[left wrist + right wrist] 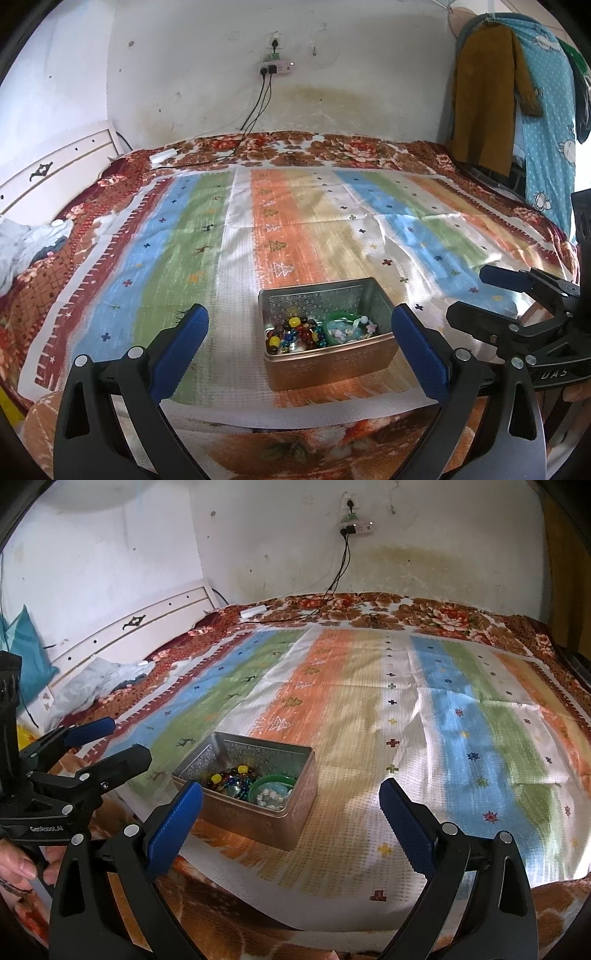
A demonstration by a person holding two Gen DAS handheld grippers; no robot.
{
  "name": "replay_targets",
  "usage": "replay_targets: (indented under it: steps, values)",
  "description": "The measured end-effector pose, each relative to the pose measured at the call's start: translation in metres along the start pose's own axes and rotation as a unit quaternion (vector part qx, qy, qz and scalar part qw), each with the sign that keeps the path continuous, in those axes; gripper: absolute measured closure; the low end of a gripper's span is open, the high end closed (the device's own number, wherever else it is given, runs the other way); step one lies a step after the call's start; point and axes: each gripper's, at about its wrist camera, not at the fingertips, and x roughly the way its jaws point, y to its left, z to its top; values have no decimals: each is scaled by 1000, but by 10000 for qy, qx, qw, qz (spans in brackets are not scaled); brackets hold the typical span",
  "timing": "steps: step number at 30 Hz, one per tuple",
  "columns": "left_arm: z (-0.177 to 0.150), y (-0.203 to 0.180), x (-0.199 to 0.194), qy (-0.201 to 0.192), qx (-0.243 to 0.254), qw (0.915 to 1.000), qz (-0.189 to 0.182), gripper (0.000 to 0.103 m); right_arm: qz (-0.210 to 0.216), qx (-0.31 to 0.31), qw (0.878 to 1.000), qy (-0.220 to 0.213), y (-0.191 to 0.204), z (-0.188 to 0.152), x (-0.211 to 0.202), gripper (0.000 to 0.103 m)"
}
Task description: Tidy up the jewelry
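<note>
On striped cloth (pixel 207 258), copper tin (pixel 328 363) of mixed beads (pixel 295 332); both grippers' jaws spread, empty.

Two readable marks, both on gripper bodies. Right wrist view: white print "GenRobot.AI" on the black body of the left hand-held gripper (pixel 110 740), low on its frame at the left edge, just above the person's fingers. Left wrist view: pale letters "DAS" on the black body of the right hand-held gripper (pixel 476 291), at the right edge; the string is cut off by the frame, so only those letters read. Striped cloth (pixel 295 221) on the bed carries small printed signs only: crosses, trees, deer, stars, no letters. Metal tin (pixel 332 363) has embossed pattern, no legible text. Wall power strip (pixel 276 67): markings too small to read.
</note>
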Motion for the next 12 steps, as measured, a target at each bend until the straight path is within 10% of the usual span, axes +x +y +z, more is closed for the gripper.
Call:
replay_targets:
  steps: [12]
  values:
    - [1,2,0,30,-85,9999,-133,6,-13,-49,10000,10,2,1,2,6]
